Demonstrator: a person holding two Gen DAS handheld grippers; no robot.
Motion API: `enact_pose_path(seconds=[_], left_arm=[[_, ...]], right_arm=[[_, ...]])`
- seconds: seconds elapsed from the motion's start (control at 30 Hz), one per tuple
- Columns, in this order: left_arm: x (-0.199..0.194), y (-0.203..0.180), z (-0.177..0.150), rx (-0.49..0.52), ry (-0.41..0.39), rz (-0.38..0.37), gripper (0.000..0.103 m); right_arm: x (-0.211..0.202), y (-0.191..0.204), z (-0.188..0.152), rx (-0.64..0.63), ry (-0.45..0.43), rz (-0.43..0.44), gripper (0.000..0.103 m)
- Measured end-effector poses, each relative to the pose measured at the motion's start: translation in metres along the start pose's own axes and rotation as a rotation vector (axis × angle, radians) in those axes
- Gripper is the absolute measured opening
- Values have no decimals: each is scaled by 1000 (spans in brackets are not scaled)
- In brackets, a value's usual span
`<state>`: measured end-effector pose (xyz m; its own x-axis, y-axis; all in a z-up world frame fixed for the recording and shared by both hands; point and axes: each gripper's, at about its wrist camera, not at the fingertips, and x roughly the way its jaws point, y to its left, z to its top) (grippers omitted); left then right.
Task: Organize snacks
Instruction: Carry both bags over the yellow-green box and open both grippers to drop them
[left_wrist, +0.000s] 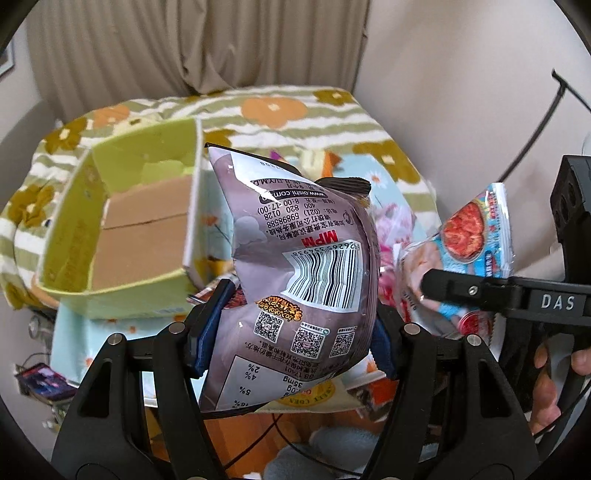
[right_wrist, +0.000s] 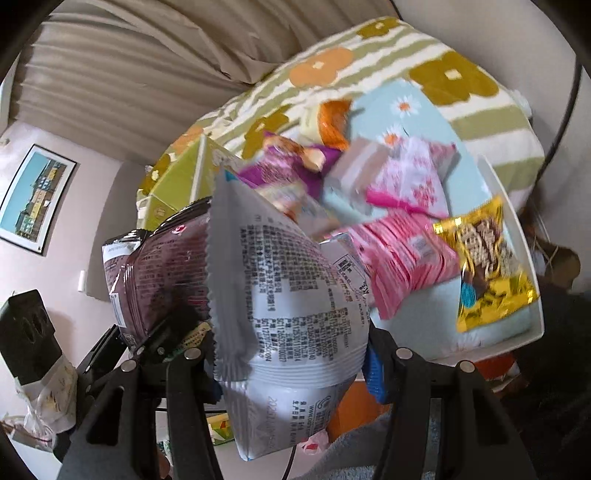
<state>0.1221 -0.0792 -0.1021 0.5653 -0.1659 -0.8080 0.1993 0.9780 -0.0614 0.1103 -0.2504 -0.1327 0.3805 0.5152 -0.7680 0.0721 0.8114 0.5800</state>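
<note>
Left tool (left_wrist: 295, 325) is clamped on a purple snack bag (left_wrist: 299, 266) up over the green box (left_wrist: 122, 229); right tool (right_wrist: 291, 354) is gripping a white snack bag (right_wrist: 280, 295) near the tray (right_wrist: 517, 229) full of snacks.

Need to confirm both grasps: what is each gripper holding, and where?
Left gripper: purple-grey snack bag, lower body. Right gripper: white-backed snack bag, lower half.

left wrist: close, faces bed (left_wrist: 280, 107) | right wrist: close, tilted | shared: purple bag (left_wrist: 303, 266)
</note>
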Motion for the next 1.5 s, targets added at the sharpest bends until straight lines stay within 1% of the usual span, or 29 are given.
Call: enact_pose_path(seconds=[0.13,0.27,0.43,0.57,0.7,0.83,0.9,1.0,1.13,1.2,1.23,1.27,1.3,1.33,1.4,1.5], left_arm=[[-14,17,11,-36,-39,26,63],[-28,43,25,-64,-80,49,63],[-40,90,46,-97,-125,84,63],[-37,137,63,-127,-127,88,63],[-21,191,81,-153,-94,71,63],[7,246,102,-173,-55,58,63],[23,268,111,-178,-32,51,63],[54,295,125,-178,11,34,63],[97,316,139,-167,68,1,63],[113,320,142,-158,84,4,67],[119,320,142,-152,93,6,74],[126,322,143,-150,103,23,89],[131,323,142,-153,106,36,95],[134,326,142,-160,103,35,99],[136,330,139,-175,110,30,99],[134,333,132,-185,123,47,99]], right_arm=[[-8,18,16,-76,-26,10,53],[-15,48,36,-150,-59,28,53],[-9,94,63,-241,-91,52,53],[9,132,82,-284,-108,72,53],[41,169,102,-303,-114,75,53],[86,211,125,-323,-95,74,53],[105,224,134,-326,-83,65,53],[139,246,147,-332,-71,36,53],[173,254,156,-313,-49,2,53],[189,252,161,-291,-38,-16,53],[194,252,162,-285,-36,-23,53],[198,251,163,-283,-34,-28,53],[203,250,164,-283,-30,-39,53],[206,249,164,-282,-27,-48,53],[210,246,165,-276,-19,-57,53],[216,239,167,-267,1,-59,53]])
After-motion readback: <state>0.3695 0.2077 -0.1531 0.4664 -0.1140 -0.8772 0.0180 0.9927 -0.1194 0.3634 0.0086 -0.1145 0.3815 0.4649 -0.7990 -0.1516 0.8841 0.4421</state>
